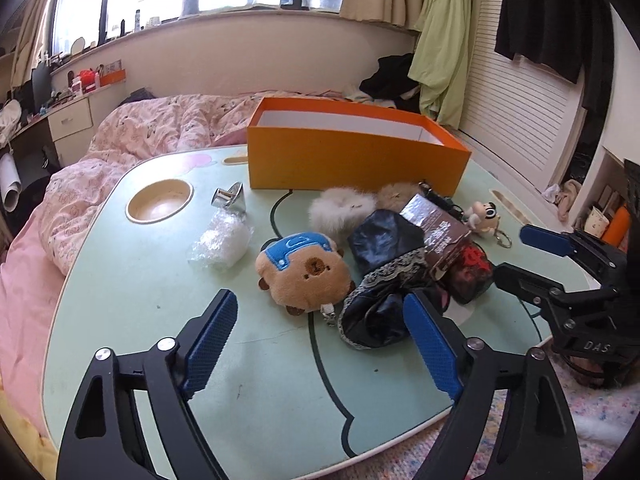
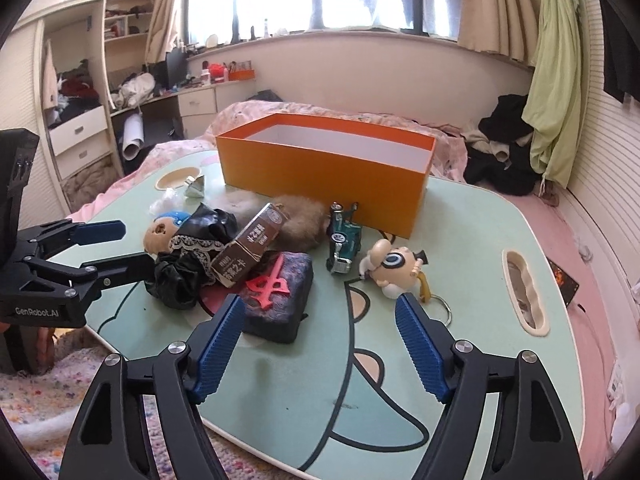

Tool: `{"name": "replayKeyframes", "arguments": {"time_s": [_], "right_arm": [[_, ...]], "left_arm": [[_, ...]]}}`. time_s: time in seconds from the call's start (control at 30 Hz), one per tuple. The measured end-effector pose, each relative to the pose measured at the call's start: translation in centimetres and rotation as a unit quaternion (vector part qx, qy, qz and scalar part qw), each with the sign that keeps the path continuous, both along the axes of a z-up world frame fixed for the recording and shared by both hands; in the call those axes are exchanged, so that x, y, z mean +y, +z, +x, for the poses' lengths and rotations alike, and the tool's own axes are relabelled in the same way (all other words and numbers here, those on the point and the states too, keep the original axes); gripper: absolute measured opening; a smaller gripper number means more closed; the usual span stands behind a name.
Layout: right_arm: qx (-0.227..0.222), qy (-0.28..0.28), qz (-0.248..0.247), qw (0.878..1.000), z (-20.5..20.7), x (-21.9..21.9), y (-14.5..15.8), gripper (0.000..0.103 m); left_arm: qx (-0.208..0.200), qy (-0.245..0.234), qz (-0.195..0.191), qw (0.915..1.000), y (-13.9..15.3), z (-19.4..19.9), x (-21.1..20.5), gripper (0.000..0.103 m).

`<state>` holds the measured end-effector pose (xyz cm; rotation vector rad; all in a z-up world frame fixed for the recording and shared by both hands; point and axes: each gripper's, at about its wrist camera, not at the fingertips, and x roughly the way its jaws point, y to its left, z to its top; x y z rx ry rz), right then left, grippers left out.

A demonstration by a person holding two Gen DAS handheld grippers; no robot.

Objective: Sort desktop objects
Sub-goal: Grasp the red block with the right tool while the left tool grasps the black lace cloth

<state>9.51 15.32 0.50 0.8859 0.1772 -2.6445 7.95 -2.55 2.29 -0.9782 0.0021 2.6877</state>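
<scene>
Plainly open-topped orange box, white-lined

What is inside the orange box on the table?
Only white inner walls of the box show, nothing sticking out. Its floor is hidden behind the near wall in both views.

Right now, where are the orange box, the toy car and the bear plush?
orange box [image 2: 320,174]: right wrist view, on its front wall.
toy car [image 2: 343,238]: right wrist view, on its green hood.
bear plush [image 1: 306,270]: left wrist view, on its tan face.
</scene>
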Motion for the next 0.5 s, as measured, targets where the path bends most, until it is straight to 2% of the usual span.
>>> {"name": "replayKeyframes", "arguments": {"time_s": [0.1,0.17,0.2,0.27,0.3,0.43,0.5], "right_arm": [[-0.020,0.023,0.002,1.000,-0.8,-1.3,-0.3,0.075],[-0.042,0.020,0.018,0.999,-1.7,-2.0,-0.9,0.074],[-0.052,0.020,0.023,0.998,-2.0,-2.2,-1.3,0.070],[-0.067,0.029,0.021,0.997,-2.3,-2.4,-1.8,0.051],[-0.070,0.029,0.021,0.997,-2.3,-2.4,-2.0,0.038],[-0.065,0.012,0.000,0.998,-1.9,-1.2,-2.2,0.038],[-0.051,0.001,-0.011,0.999,-1.3,-0.1,-1.8,0.038]], "left_arm": [[0.012,-0.023,0.008,0.9996,0.5,0.3,0.6,0.063],[0.010,-0.035,0.006,0.9993,0.6,0.1,1.1,0.060],[0.007,-0.041,0.007,0.9991,0.6,0.0,1.3,0.055],[0.001,-0.054,0.010,0.9985,0.6,-0.4,1.7,0.050],[-0.002,-0.055,0.010,0.9984,0.7,-0.8,2.0,0.050],[-0.020,-0.062,0.013,0.9978,0.7,-2.4,3.2,0.050],[-0.022,-0.065,-0.012,0.9976,0.5,-3.1,4.3,0.050]]}}
